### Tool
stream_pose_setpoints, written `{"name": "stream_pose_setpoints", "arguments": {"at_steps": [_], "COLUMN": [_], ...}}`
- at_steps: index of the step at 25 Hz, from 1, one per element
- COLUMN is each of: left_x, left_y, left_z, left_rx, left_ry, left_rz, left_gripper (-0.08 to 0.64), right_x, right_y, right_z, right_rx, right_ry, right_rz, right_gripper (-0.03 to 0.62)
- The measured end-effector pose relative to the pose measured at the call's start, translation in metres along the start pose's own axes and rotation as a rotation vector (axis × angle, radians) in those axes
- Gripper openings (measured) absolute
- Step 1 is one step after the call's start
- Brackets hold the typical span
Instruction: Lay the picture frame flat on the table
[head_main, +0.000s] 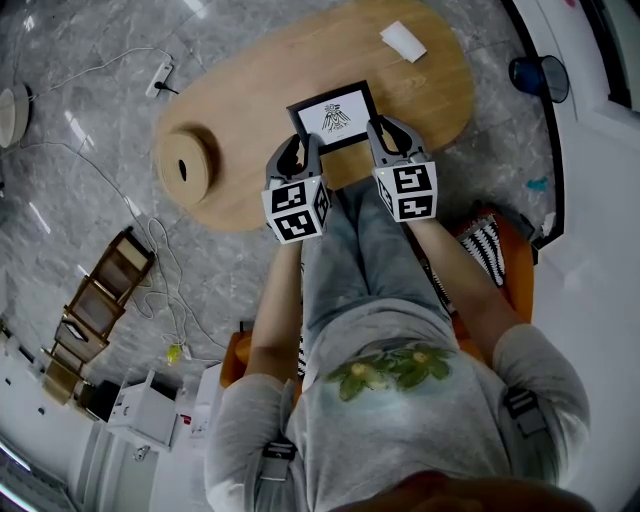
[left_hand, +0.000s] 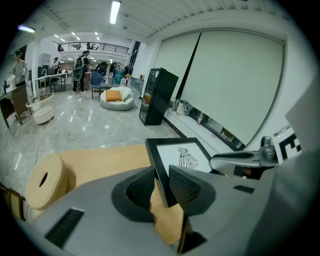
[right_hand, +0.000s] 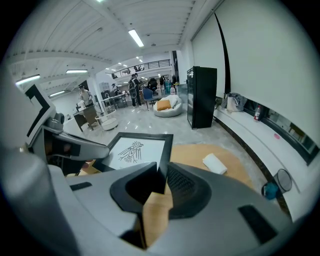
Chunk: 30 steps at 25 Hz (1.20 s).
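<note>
Head view, task's thing: the picture frame (head_main: 335, 115) stood over the middle of the oval wooden table (head_main: 260, 80), black border, face towards the person
Head view, print: a black bird-like drawing on white paper inside the frame
Head view, grip: the left hand-held gripper (head_main: 302, 150) was clamped on the frame's left edge and the right hand-held gripper (head_main: 390, 138) on its right edge, each carrying a cube with black-and-white square markers
Head view, surroundings: a round wooden block with a hole (head_main: 185, 163) lay on the table's left end, well apart from the frame; a white folded cloth (head_main: 403, 41) lay at the far end; a power strip (head_main: 160, 78), a wooden rack (head_main: 95, 305) and a blue bin (head_main: 540, 76) stood on the floor
Left gripper view: both pads pressed on the frame's left edge near its lower corner; the frame leaned back, tilted; a black cabinet (left_hand: 157, 95) and a white beanbag (left_hand: 116, 99) stood far behind
Right gripper view: both pads pressed on the frame's right edge; the cloth lay beyond on bare table
</note>
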<state>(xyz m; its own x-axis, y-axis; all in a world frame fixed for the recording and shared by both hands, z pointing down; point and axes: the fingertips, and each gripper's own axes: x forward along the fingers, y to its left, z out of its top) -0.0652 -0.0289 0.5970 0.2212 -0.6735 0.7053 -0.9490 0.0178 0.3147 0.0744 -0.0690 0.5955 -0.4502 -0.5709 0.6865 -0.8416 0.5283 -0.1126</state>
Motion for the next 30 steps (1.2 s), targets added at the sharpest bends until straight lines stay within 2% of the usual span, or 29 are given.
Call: {"name": "stream_pose_setpoints", "arguments": {"at_steps": [14,30], "left_x": [0.029,0.066], "left_y": [0.01,0.017], "left_z": [-0.02,-0.047], "left_rx": [0.023,-0.005], "left_ry": [0.046,0.092], "left_rz": [-0.001,0.024], "left_gripper": [0.104,0.104], "right_x": [0.027,0.065], "right_y": [-0.006,-0.022], "right_z": [-0.025,-0.058], "right_rx": [-0.006,-0.017], "right_ry": [0.065,0.146], "right_rz": [-0.013,0.014], "right_gripper": [0.074,0.074]}}
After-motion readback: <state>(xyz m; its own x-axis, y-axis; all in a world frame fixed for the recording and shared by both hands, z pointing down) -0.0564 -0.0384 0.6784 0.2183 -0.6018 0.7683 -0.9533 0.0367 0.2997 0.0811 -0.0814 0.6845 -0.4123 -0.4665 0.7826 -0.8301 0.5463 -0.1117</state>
